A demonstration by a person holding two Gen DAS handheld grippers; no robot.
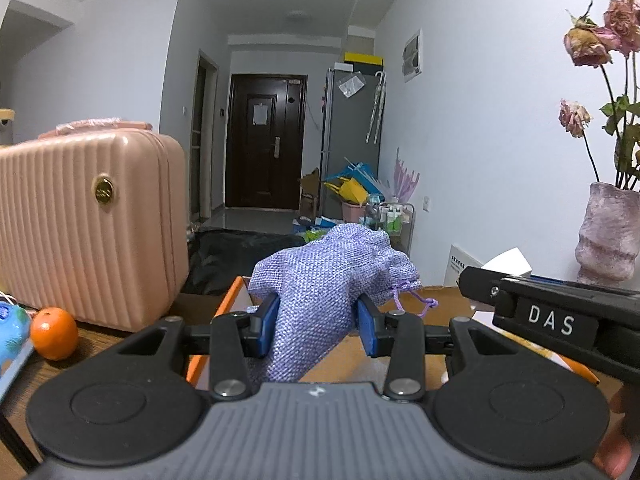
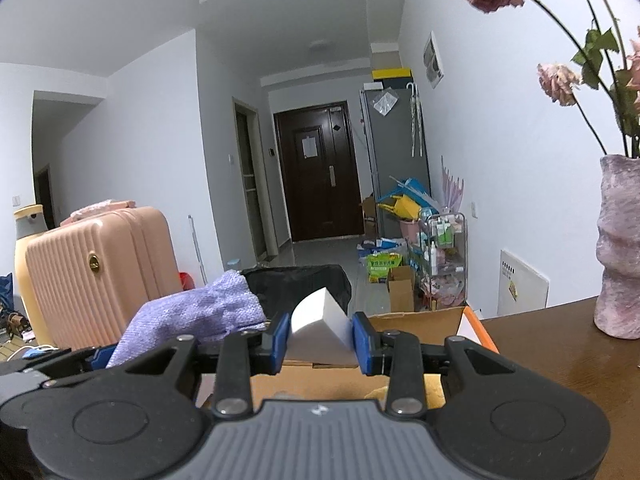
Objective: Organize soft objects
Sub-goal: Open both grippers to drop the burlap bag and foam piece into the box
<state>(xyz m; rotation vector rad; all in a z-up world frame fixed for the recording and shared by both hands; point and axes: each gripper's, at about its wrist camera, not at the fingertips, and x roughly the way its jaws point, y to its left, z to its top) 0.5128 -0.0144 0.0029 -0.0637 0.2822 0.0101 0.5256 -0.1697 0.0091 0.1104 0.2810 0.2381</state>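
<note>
My left gripper [image 1: 318, 330] is shut on a purple woven drawstring pouch [image 1: 328, 280] and holds it above an open orange-edged cardboard box [image 1: 236, 300]. The pouch also shows in the right wrist view [image 2: 196, 312], at the left. My right gripper [image 2: 320, 342] is shut on a white foam block [image 2: 320, 332] and holds it above the same box [image 2: 424, 322]. In the left wrist view the right gripper's body [image 1: 560, 320] reaches in from the right, with the white block [image 1: 508, 262] at its tip.
A pink ribbed suitcase [image 1: 88, 224] stands at the left on the wooden table [image 2: 560, 344]. An orange [image 1: 54, 334] lies in front of it. A pink vase [image 2: 620, 248] with dried roses stands at the right. A black bag [image 2: 300, 284] lies behind the box.
</note>
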